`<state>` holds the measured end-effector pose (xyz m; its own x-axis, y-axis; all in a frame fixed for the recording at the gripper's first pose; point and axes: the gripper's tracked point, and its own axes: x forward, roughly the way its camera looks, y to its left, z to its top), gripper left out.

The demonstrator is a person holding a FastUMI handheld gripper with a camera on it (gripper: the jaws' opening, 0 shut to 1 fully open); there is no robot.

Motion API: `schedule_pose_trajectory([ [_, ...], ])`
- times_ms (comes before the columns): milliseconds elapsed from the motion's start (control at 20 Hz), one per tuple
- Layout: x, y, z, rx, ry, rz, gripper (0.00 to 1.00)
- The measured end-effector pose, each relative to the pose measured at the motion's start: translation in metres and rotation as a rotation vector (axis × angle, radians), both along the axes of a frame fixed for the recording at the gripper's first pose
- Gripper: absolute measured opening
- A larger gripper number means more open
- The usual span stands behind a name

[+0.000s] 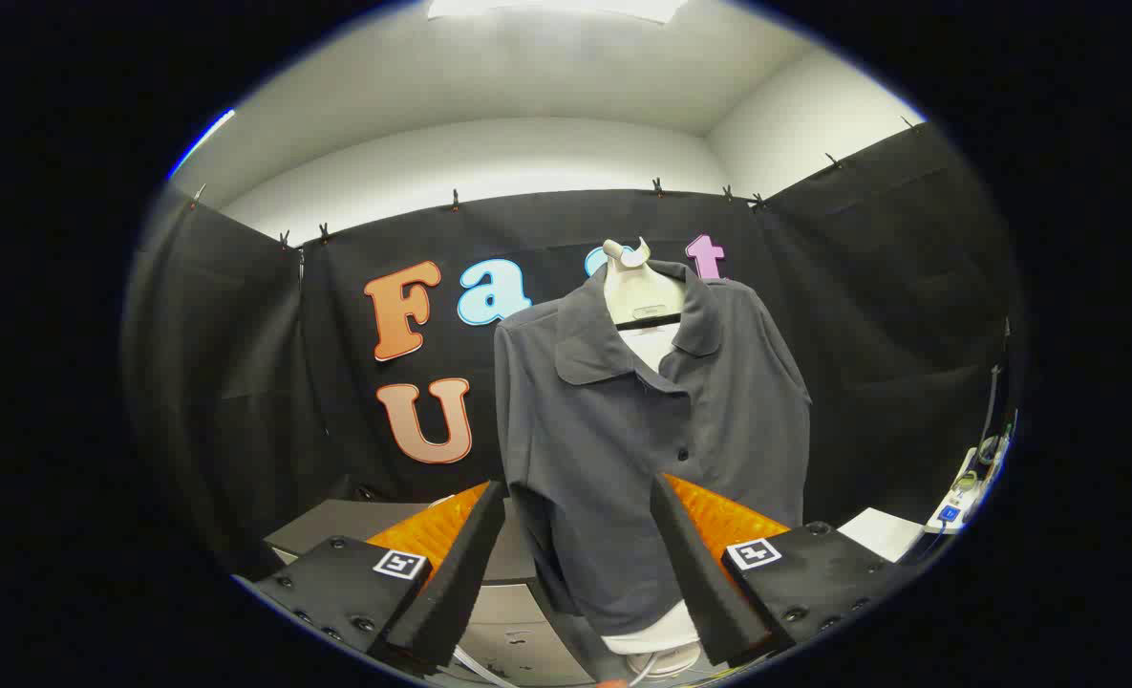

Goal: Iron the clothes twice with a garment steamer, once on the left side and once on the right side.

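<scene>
Grey shirt point(642, 430) was seen hung on a mannequin at 12 o'clock beyond the gripper point(575, 564), whose jaws were spread wide, nothing held.

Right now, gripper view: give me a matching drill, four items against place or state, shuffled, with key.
Items:
1. polo shirt
2. mannequin neck
3. gripper
4. white paper

Descriptions:
A. pale, poking out of the open collar
B. open, fingers spread, holding nothing
C. flat on the surface beside the right finger
D. dark grey, hanging ahead of and between the fingers

Pairs: 1-D, 2-A, 3-B, 4-C
</scene>
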<state>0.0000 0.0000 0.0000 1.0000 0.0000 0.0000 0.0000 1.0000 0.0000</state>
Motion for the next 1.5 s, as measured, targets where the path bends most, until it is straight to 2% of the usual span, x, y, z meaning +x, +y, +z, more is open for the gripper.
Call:
schedule_pose_trajectory([
  [1000, -0.006, 0.006, 0.002, -0.027, 0.015, -0.015, 0.98],
  [1250, 0.001, 0.025, 0.006, -0.046, 0.017, 0.016, 0.98],
  [1500, 0.015, 0.067, 0.0, -0.045, 0.055, 0.101, 0.98],
])
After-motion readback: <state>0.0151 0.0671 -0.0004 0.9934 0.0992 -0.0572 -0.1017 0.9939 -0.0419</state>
